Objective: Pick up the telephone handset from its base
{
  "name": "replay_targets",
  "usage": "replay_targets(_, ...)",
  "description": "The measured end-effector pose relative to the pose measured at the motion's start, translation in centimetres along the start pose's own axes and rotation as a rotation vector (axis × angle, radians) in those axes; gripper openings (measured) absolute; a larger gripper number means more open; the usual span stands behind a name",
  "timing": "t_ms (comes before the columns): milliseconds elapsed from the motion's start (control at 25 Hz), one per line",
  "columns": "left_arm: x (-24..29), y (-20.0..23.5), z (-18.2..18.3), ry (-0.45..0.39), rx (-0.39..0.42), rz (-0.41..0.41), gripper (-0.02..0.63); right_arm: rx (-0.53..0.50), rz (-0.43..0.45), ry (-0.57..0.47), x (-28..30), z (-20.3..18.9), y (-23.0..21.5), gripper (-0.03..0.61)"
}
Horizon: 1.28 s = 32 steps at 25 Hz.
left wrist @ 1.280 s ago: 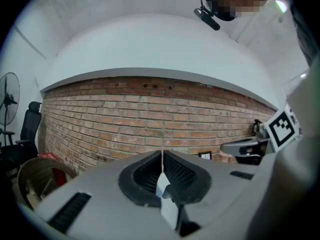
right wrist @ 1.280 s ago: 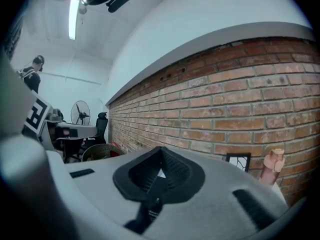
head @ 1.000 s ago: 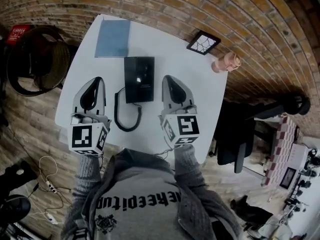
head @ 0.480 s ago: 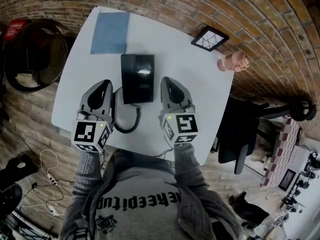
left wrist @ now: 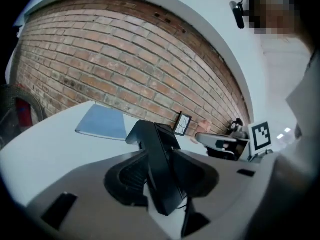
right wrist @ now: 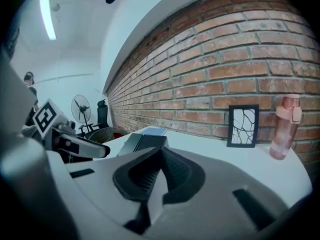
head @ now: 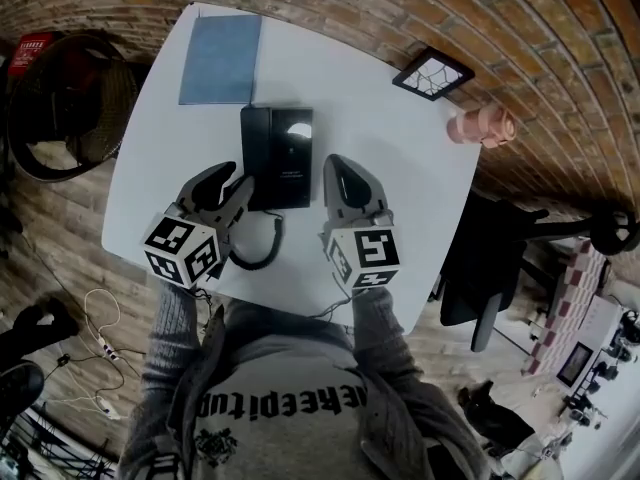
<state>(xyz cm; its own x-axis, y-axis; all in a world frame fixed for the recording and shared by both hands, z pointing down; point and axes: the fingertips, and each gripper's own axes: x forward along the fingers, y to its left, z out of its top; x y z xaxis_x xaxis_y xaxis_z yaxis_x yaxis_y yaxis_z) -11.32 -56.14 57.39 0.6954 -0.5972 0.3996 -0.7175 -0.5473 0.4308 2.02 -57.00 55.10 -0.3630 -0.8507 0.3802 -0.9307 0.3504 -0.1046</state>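
Telephone handset [head: 252,154] lies flat in its cradle on the left side of the black base [head: 291,158], around the middle of the white bench [head: 350,108]. Its long axis runs from the near edge toward the far edge. Its cord [head: 262,255] loops out toward the near edge.

The left gripper [head: 236,182] is rolled onto its side at the handset's near end. Its jaws have just been opening and stand spread, and the left gripper view shows the handset [left wrist: 156,159] between them. A second ago this gripper sat pressed together out to the left of the cord, well apart from the phone.

The right gripper [head: 336,166] is pressed together with nothing in it, just beside the right side of the base, much where it was before.

A blue folder [head: 220,58] lies at the far left corner, a framed picture [head: 433,75] at the far right, and a pink bottle [head: 480,126] by the right edge.
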Motion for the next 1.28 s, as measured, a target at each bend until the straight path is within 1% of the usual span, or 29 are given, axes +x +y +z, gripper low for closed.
replay_targets(80,0.7,0.3,-0.4,0.008,-0.049,-0.034,0.140,0.000,0.005,0.009,0.2,-0.4,-0.1,0.005)
replay_targets(160,1.3,0.6,-0.7,0.023,-0.078,-0.059,0.146,0.003,0.006,0.014,0.3,-0.6,-0.2,0.005)
replay_targets(560,4.1,1.4,-2.2,0.095,-0.154,-0.156,0.160,0.010,0.011,0.033,0.5,-1.5,-0.9,0.005)
replay_targets(760,4.5,1.5,-2.4,0.137,-0.160,-0.177,0.161,0.009,0.014,0.039,0.8,-1.7,-1.0,0.005)
replay_targets(1000,4.8,1.2,-2.5,0.154,-0.168,-0.195,0.160,0.003,0.024,0.045,1.3,-1.7,-0.7,0.005)
replay_targets(1080,4.8,1.2,-2.5,0.154,-0.182,-0.201,0.157,0.001,0.027,0.045,1.3,-1.7,-0.6,0.005)
replay_targets(1280,4.5,1.3,-2.4,0.159,-0.242,-0.193,0.125,-0.007,0.031,0.045,1.3,-1.5,-0.3,0.005)
